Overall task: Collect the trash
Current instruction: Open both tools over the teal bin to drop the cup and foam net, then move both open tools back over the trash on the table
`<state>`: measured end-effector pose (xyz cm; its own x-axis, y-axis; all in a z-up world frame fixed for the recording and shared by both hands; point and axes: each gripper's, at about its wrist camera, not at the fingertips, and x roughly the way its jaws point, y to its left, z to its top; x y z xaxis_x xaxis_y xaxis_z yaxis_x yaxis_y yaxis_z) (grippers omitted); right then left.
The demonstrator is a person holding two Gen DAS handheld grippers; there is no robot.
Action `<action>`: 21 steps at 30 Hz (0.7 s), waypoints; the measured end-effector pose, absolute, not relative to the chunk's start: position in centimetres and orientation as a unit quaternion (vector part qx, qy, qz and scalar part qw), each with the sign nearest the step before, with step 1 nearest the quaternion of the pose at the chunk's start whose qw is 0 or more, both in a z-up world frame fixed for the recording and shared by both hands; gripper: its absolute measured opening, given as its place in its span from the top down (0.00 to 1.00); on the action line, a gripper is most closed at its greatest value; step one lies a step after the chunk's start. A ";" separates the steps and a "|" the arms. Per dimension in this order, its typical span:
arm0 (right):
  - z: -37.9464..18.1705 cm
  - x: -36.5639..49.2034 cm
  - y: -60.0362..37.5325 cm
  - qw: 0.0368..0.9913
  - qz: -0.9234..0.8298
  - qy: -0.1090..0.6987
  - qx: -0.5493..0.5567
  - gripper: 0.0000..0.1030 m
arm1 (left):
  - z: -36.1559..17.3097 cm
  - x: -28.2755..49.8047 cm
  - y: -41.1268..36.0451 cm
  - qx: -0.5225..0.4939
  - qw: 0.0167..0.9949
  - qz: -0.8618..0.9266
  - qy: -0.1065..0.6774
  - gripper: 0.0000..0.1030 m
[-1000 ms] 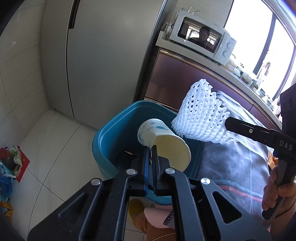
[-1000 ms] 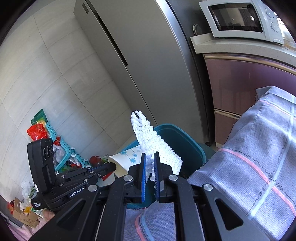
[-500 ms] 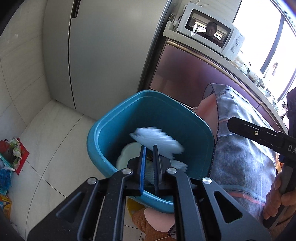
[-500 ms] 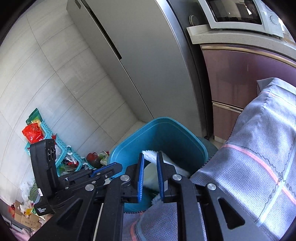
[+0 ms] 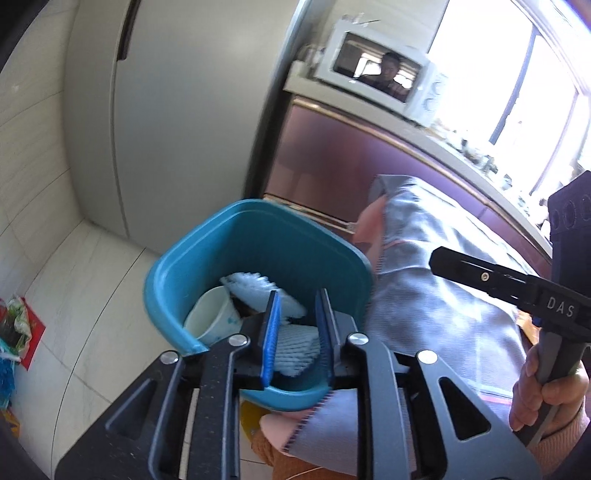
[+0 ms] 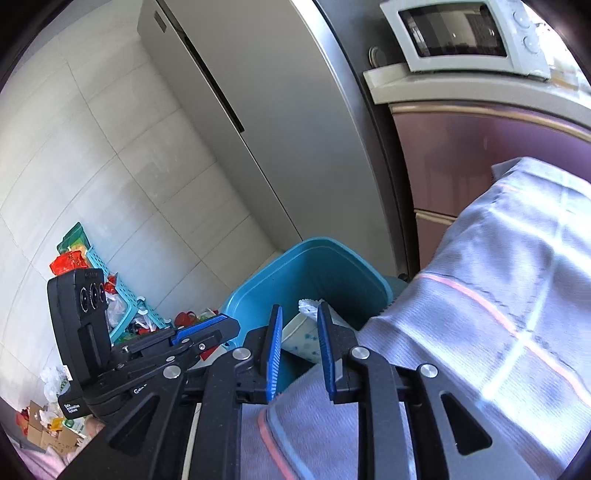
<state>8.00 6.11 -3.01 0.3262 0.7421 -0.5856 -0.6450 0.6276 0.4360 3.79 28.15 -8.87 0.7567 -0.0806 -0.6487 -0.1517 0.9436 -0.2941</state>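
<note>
A teal plastic bin (image 5: 258, 236) (image 6: 314, 266) stands on the floor beside the cloth-covered table. Inside it lie a white paper cup with blue dots (image 5: 214, 317) (image 6: 303, 336) and a white foam net sleeve (image 5: 258, 288) (image 6: 308, 305). My left gripper (image 5: 297, 299) hovers over the bin's near rim, its jaws opening with nothing pressed between the blue pads. My right gripper (image 6: 297, 314) also hangs above the bin from the table side, jaws opening and holding nothing. The right gripper's body (image 5: 517, 288) shows at the right of the left wrist view, held by a hand (image 5: 546, 387).
A grey cloth with pink stripes (image 6: 498, 295) covers the table at the right. A tall fridge (image 5: 166, 110) stands behind the bin, with a microwave (image 6: 461, 33) on a counter. Loose packaging and a teal basket (image 6: 122, 291) crowd the floor at the left.
A second ago the left gripper held the paper cup and the right held the foam net. Both were let go and now lie in the bin. Both sets of jaws have parted.
</note>
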 end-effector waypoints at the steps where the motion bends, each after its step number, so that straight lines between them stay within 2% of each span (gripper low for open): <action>1: -2.7 7.7 5.6 0.815 0.426 0.388 0.062 0.80 | -8.6 3.7 27.5 -0.163 0.924 0.010 0.345 0.77; 6: -1.4 6.0 2.2 0.835 0.410 0.362 0.060 0.71 | -7.2 3.5 23.9 -0.145 0.931 -0.043 0.332 0.70; 10: -0.9 4.8 -1.2 0.851 0.387 0.349 0.063 0.70 | -6.5 3.7 20.4 -0.128 0.932 -0.089 0.328 0.65; 14: -0.4 3.4 -5.0 0.871 0.355 0.333 0.073 0.65 | -6.2 4.2 16.6 -0.108 0.928 -0.134 0.331 0.64; 21: -0.8 1.1 -12.0 0.899 0.281 0.324 0.085 0.63 | -6.2 5.0 10.8 -0.080 0.916 -0.196 0.341 0.60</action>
<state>1.08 -11.98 -0.79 0.6313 0.5611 -0.5354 -0.4502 0.8273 0.3361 5.05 10.80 -6.17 0.6907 -0.4129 -0.5936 0.3044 0.9107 -0.2793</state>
